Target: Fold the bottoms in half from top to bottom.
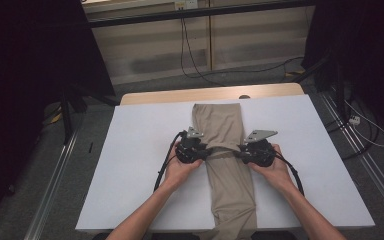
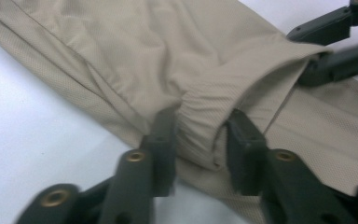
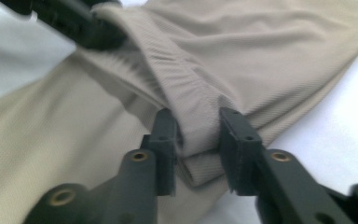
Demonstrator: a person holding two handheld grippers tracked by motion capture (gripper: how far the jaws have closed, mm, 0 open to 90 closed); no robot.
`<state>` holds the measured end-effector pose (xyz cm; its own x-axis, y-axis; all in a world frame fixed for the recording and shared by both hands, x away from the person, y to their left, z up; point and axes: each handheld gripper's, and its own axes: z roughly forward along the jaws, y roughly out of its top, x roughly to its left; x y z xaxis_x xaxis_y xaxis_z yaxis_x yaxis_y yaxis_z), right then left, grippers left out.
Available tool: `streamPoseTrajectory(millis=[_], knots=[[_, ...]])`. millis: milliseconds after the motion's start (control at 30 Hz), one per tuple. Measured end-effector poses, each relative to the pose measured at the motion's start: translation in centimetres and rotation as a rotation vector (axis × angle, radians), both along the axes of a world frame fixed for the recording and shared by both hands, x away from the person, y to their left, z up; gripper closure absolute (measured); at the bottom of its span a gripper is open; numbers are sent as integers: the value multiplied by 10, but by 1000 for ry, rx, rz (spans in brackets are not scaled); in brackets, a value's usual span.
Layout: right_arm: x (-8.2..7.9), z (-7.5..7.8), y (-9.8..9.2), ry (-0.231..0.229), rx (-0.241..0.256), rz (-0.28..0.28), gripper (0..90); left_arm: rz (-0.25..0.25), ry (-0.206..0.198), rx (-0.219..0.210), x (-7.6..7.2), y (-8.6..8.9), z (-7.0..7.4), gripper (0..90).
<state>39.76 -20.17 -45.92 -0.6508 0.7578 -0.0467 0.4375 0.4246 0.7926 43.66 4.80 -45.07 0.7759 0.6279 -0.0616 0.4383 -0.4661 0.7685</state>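
Observation:
A long beige garment [image 1: 224, 125] lies down the middle of the white table [image 1: 140, 165], and its near end hangs over the front edge. A ribbed elastic edge of it crosses the cloth at mid-length, lifted slightly. My left gripper [image 1: 208, 152] is shut on the left end of that edge, and my right gripper [image 1: 238, 153] is shut on the right end. In the left gripper view the elastic edge [image 2: 200, 126] is pinched in my left gripper [image 2: 200, 142], with the right gripper [image 2: 335, 44] beyond. In the right gripper view my right gripper [image 3: 196, 140] pinches the garment [image 3: 261, 56].
Bare white table surface lies on both sides of the garment. A wooden strip [image 1: 180, 95] runs along the table's far edge. Cables [image 1: 200, 70] trail on the grey floor behind, metal rails [image 1: 55, 175] flank the table, and dark curtains stand at both sides.

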Motion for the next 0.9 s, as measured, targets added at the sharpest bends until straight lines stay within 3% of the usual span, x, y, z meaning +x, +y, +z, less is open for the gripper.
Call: streamPoseTrajectory(millis=[67,233,433,567,900], knots=[[0,2,0,6,9,-4,784,6,14,-16,0,-1,0,623],[-1,9,-1,13,23,-17,849,-7,14,-39,-2,-5,11,843],[-9,44,-8,-9,85,-3,852,-54,2,-86,-17,-2,43,857],[-29,54,-10,4,97,34,853,-99,4,-91,-41,4,52,857],[-103,61,-9,45,111,105,853,-225,35,-78,-103,16,64,856]])
